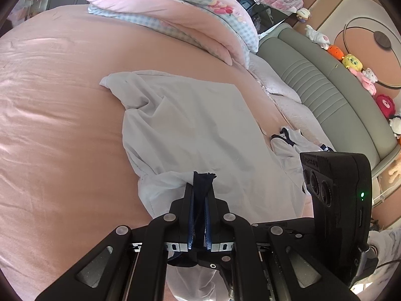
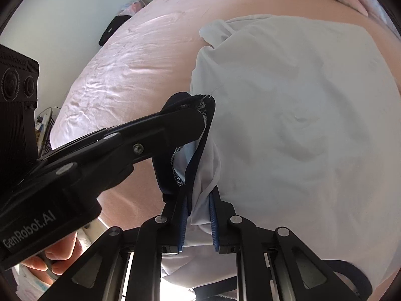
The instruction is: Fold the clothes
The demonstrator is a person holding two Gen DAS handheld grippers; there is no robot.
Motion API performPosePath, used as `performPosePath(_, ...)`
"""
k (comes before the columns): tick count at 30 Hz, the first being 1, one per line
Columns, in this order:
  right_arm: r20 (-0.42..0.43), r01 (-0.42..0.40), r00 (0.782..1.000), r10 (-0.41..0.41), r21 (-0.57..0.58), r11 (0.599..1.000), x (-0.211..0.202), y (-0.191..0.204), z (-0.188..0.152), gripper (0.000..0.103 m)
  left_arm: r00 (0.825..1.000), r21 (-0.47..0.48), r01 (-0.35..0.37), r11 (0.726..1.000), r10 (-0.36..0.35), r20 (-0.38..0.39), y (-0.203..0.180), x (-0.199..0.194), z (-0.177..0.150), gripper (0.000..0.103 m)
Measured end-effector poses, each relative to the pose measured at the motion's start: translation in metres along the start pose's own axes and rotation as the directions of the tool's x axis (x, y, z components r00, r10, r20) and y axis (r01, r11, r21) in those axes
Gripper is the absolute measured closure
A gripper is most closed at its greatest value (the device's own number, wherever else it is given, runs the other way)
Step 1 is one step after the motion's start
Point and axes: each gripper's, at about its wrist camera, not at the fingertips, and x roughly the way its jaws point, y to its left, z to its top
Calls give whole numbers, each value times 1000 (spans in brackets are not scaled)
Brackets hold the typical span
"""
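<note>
Your left gripper [image 1: 202, 183] is clamped tight on the navy trim [image 1: 203, 179] of the white garment [image 1: 200, 125], with the dark edge sticking out just past the fingertips and the blue pads [image 1: 191, 223] squeezed against it on both sides. The garment lies spread on the pink bedsheet [image 1: 62, 125], one corner bunched at the far left, its near end lifted into your grip. Your right gripper [image 2: 199, 195] is pinched on a fold of the same white cloth and its navy edging [image 2: 193, 160], the fabric filling the narrow gap between the ribbed blue pads [image 2: 214, 225]. In the right wrist view your left gripper comes in from the left, holding the frayed navy edge just above the right one's grip, so the two holds sit close together on the same hem. Fingers of your hand [image 2: 50, 258] show beneath it. A second white piece with navy trim [image 1: 288, 140] lies beside the garment, near the green headboard [image 1: 325, 87].
</note>
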Motion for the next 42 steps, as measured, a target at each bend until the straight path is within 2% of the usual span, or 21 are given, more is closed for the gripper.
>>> performPosePath(4,-17,-96,995,97,33,995,2,2,3,90,1000,-30,5,1000,-4,18,8,-8,1,97)
performPosePath(7,-20,-127,992,127,7,992,4,10,5,90,999,-71,24,997,-21,41,17,-15,2,97)
performPosePath(12,-51,-194,980,192,-27,981,9,30,13,90,998,-105,-6,994,12,63,30,-24,5,97)
performPosePath(18,-46,-192,981,188,-119,974,10,55,28,90,993,-146,-20,989,36,109,45,-40,8,97)
performPosePath(24,-67,-230,972,225,-75,970,17,58,38,90,988,-164,-65,984,86,128,58,-55,9,97)
performPosePath(33,-96,-217,974,207,-113,970,34,79,33,90,983,-233,-104,967,136,127,80,-64,-1,97)
performPosePath(36,-103,-242,967,234,-82,967,40,80,36,90,983,-252,-101,962,136,125,84,-66,-6,97)
performPosePath(38,-104,-284,955,278,-46,958,41,79,37,90,983,-270,-96,958,133,123,88,-68,-9,97)
performPosePath(42,-101,-278,957,271,-67,958,39,87,40,90,985,-318,-97,943,137,108,95,-72,-17,97)
